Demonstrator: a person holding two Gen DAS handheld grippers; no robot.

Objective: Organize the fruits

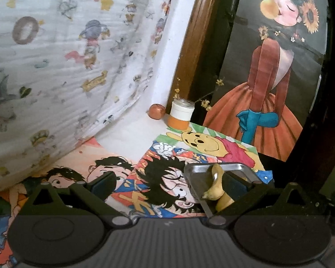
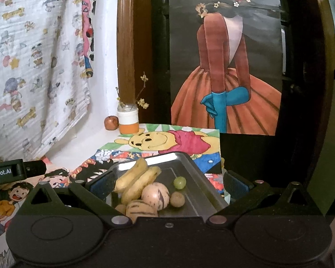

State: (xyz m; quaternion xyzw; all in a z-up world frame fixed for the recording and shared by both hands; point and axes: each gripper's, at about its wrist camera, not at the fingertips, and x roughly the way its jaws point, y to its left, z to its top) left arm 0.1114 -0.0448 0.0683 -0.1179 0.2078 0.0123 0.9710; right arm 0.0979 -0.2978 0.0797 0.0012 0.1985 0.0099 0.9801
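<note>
On the far left we see a white cloth printed with cartoon figures (image 2: pixel 33 67) hanging down to the worktop (image 2: pixel 78 149), closing off that side. At its foot the worktop is covered with coloured cartoon drawings on paper (image 1: pixel 163 178), and a bare white strip runs back to the corner.

Our left tongs (image 1: pixel 167 183) are released, the two dark fingers spread wide with nothing between them but the drawings; in the right wrist view their black body (image 2: pixel 17 170) juts in from the left edge, well apart from the tray.

In the corner, a small reddish-brown round fruit (image 2: pixel 111 122) sits just beside a glass jar with a white and orange band (image 2: pixel 128 121) holding dry yellow-flowered twigs. Both stand against a brown wooden frame (image 2: pixel 125 44), with a painted picture of a figure in an orange dress (image 2: pixel 225 78) leaning behind.

The rectangular shiny metal tray (image 2: pixel 189 158) lies on the drawings, its far rim near the bear drawing. Inside we see two yellow bananas (image 2: pixel 136 178) at the left, two pale striped round fruits (image 2: pixel 155 195) in front, a small tan round fruit (image 2: pixel 177 199) and a green grape (image 2: pixel 179 182). The right half of the tray floor is bare.

Our right tongs (image 2: pixel 167 185) are released too, fingers spread outside the tray's near corners, gripping nothing.
</note>
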